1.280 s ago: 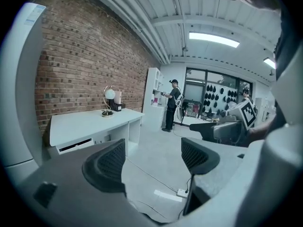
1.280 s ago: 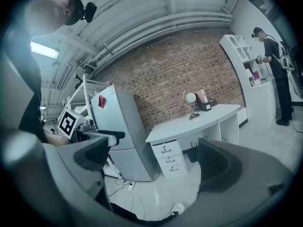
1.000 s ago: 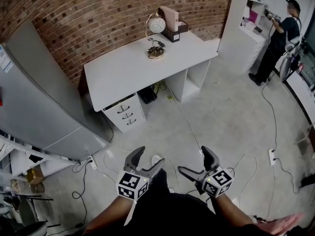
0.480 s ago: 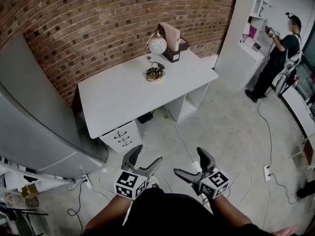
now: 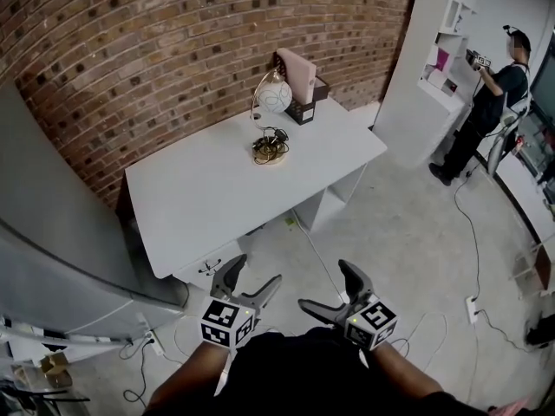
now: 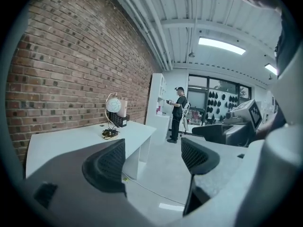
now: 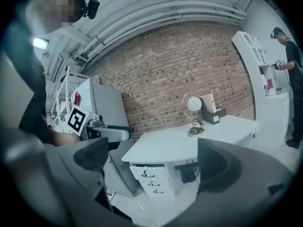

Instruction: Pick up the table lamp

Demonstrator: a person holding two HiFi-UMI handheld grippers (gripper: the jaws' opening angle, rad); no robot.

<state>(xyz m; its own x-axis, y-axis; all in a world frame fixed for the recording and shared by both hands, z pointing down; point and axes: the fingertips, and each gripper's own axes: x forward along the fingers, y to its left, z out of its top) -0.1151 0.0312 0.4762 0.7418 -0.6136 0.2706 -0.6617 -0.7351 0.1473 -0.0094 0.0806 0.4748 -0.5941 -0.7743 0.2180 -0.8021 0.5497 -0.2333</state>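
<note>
Table lamp (image 5: 272, 115), round white globe on thin arched wire, sits on the desk (image 5: 208, 189); left gripper (image 5: 253, 273) and right gripper (image 5: 325, 284) gape wide, empty.

no legible text, labels, brands or numbers on anything

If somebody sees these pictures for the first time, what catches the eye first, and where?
The table lamp, with a round white globe, stands near the back of the white desk by the red brick wall. Low in the head view, the left gripper and right gripper are both open and empty, short of the desk. A person stands at shelves far right.
</note>
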